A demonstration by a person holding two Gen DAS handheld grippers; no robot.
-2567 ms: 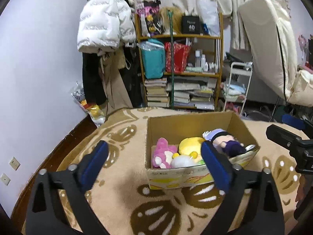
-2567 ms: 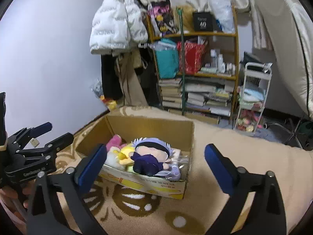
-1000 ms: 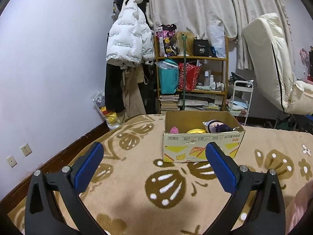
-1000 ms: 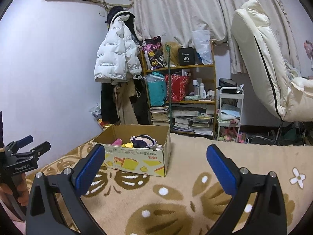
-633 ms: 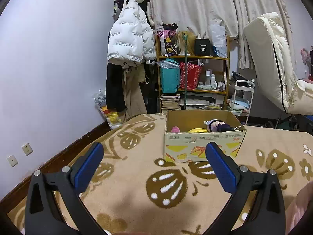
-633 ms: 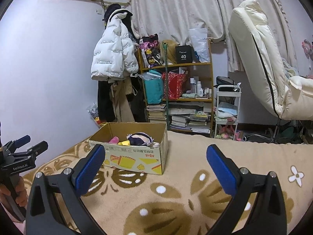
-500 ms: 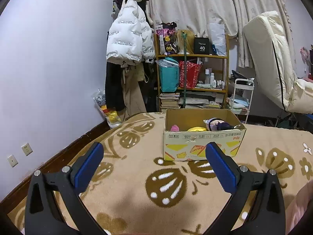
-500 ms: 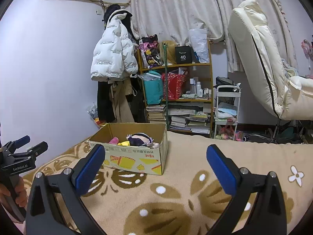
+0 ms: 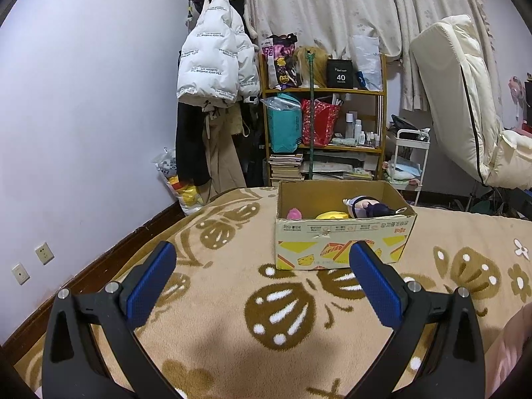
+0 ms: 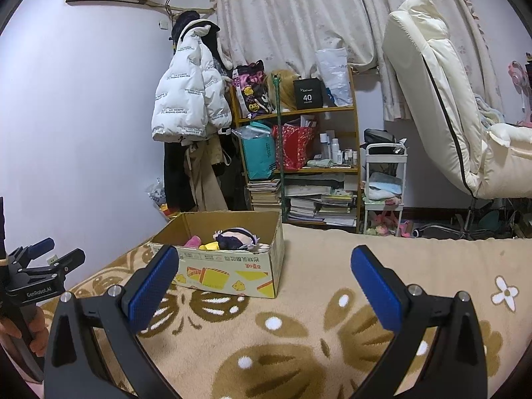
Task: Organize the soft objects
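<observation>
An open cardboard box (image 9: 342,242) (image 10: 229,272) stands on a tan blanket with brown leaf shapes. Inside lie soft toys: a doll with a dark blue head (image 9: 370,207) (image 10: 234,236), a yellow plush (image 9: 329,215) (image 10: 207,246) and a pink plush (image 9: 294,213) (image 10: 192,242). My left gripper (image 9: 262,277) is open and empty, well short of the box. My right gripper (image 10: 264,279) is also open and empty, back from the box's right corner. In the right wrist view the left gripper (image 10: 45,259) shows at the left edge, held by a hand.
Beyond the blanket (image 9: 232,299) stand a wooden shelf (image 9: 324,126) with books and bags, hanging coats (image 9: 216,66), a small white cart (image 9: 405,163) and a cream mattress (image 9: 465,106) leaning at the right. A wall (image 9: 83,133) runs along the left.
Both grippers have pulled back and away from the box since the earliest frames, where they hung right over it. Over the last second the views hold almost still.
</observation>
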